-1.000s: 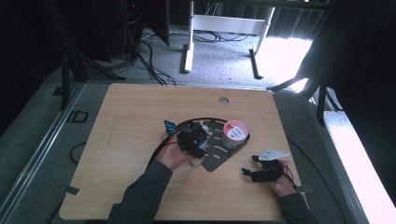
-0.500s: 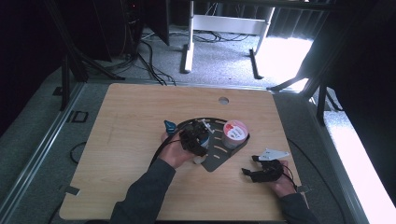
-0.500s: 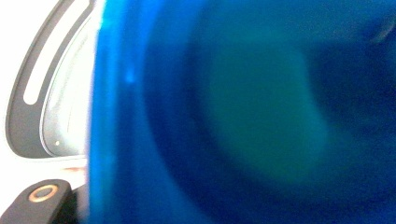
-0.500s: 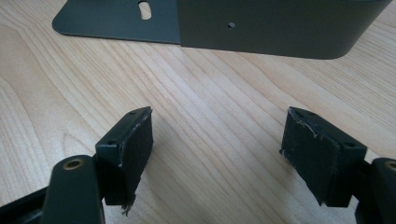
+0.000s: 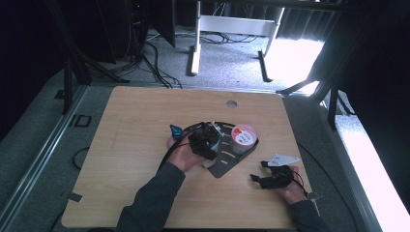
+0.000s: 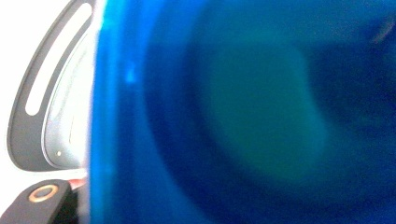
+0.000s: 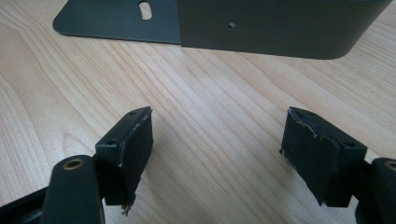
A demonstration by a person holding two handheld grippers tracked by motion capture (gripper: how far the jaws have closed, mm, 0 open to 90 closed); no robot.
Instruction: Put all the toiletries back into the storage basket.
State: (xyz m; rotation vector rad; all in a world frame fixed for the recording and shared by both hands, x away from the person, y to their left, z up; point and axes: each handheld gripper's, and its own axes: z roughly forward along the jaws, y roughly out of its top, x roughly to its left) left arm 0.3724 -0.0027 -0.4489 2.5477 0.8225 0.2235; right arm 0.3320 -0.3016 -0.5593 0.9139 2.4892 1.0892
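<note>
From the high view, the left hand-held gripper (image 5: 205, 141) sat over the near-left part of a dark metal bracket (image 5: 227, 162) lying at the middle of the wooden counter (image 5: 135, 125). A small blue object (image 5: 175, 130) showed just beside the left hand, at its far-left side. A white tub with a red lid (image 5: 242, 137) stood on the bracket's far-right part, just beside the left hand-held gripper. The right hand-held gripper (image 5: 263, 174) rested low on the counter, near the bracket's near-right edge but apart from it. Whether the left jaws were closed could not be told from above.

In the left gripper view, a blurred blue surface (image 6: 243, 112) pressed right up against the lens; it was probably the blue object held or pushed close, though the jaws were hidden and I could not tell their state. A slotted grey plate edge (image 6: 32, 112) curved at the left.

In the right gripper view, the right hand-held gripper (image 7: 217, 154) stood wide apart with nothing between its pads (image 7: 135, 144), bare counter beneath, and the bracket's upright wall (image 7: 280, 28) ahead.

To do this step well, I judged the right hand should steady the bracket by its wall before the left moved the blue piece, keeping clear of the tub so it was not tipped.
</note>
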